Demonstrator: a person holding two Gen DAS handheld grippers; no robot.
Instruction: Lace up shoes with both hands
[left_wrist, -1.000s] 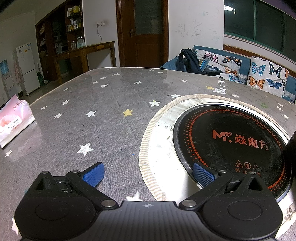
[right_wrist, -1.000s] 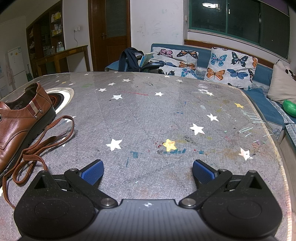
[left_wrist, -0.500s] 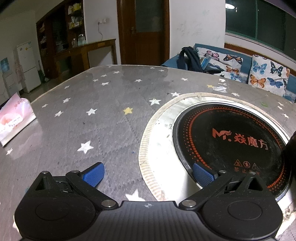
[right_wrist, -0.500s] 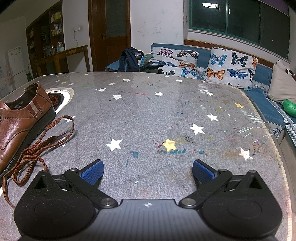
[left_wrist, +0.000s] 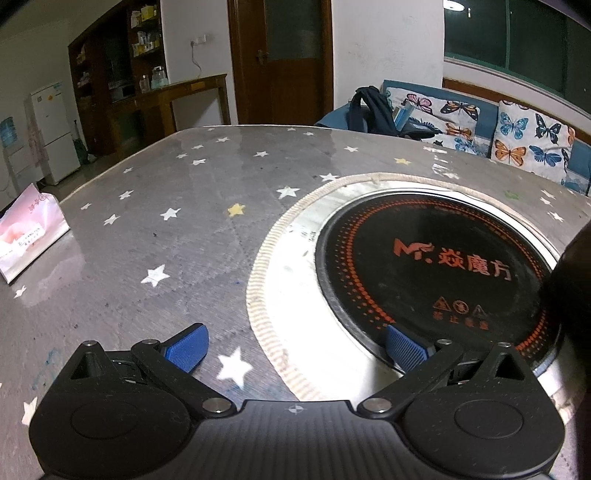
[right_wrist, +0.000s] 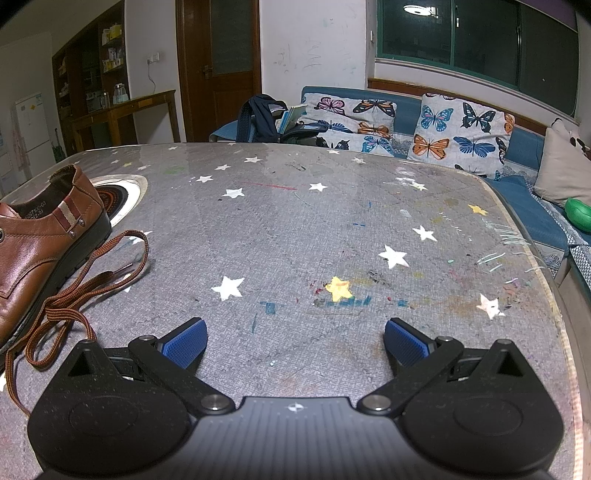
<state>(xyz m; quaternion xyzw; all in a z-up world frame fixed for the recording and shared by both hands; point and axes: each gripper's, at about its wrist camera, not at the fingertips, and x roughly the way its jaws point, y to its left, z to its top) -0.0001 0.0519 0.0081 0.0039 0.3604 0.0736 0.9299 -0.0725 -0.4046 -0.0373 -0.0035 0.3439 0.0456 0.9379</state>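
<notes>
Both claws gape wide with nothing between their blue pads. We see the left claw low over the table, its left pad above grey starred cloth and its right pad over the near edge of the cooker, a black round plate set into the tabletop with a pale rim around it. Just ahead of this claw and between its pads lies a white star printed on the cloth. Off to its right edge a dark blurred shape cuts into view; we cannot tell what it is. Far to its left sits a pink packet near the table edge. Beyond the table, ahead and right, a dark bag rests on a sofa with butterfly cushions.

Our right claw likewise hangs over bare cloth, empty. Close by its left pad the lace lies in loose brown loops on the table, one loop running under that side of the claw body, untouched by either pad. Just left of the lace stands the shoe, brown leather with a dark sole, heel away from us, partly cut off by the frame. Behind the shoe's heel a slice of the cooker shows. Ahead and slightly right of this claw lies a yellow star with smudges of colour. Farther on, the table ends and the sofa runs along the wall beneath dark windows.
</notes>
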